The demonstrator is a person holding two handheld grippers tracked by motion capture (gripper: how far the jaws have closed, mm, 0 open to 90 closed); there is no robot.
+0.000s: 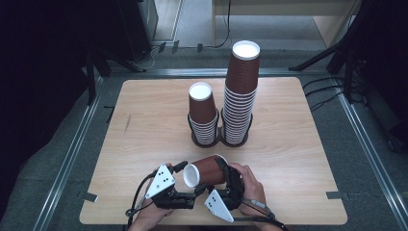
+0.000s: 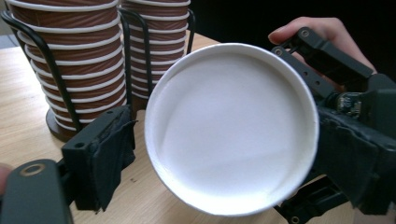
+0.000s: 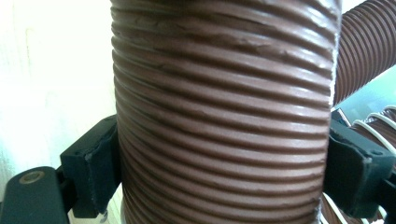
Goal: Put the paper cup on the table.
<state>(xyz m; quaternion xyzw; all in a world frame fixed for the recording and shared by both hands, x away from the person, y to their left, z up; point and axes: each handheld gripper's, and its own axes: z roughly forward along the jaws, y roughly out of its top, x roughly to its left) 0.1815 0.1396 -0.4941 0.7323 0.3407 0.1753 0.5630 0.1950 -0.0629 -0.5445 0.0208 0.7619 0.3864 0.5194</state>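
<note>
In the right gripper view, the ribbed cup (image 3: pixel 224 112) between the jaws is cut off by the top and bottom edges, so its rim and base cannot be seen. In the left gripper view, the cup's white base hides part of the right jaw, and the cup stacks (image 2: pixel 70 60) beyond the left jaw are cut off at the top edge.

Ahead of the left gripper (image 1: pixel 185 185) the white bottom of the brown ribbed paper cup (image 2: pixel 231 128) blocks the way, lying between its jaws. Beyond both grippers the two stacks of brown paper cups (image 1: pixel 223 103) in a black wire holder (image 1: pixel 220 139) stand as a wall. Bare light wooden table (image 1: pixel 144 125) lies open to the left gripper's left; the gap between cup and left pad looks narrow, though blurred.
</note>
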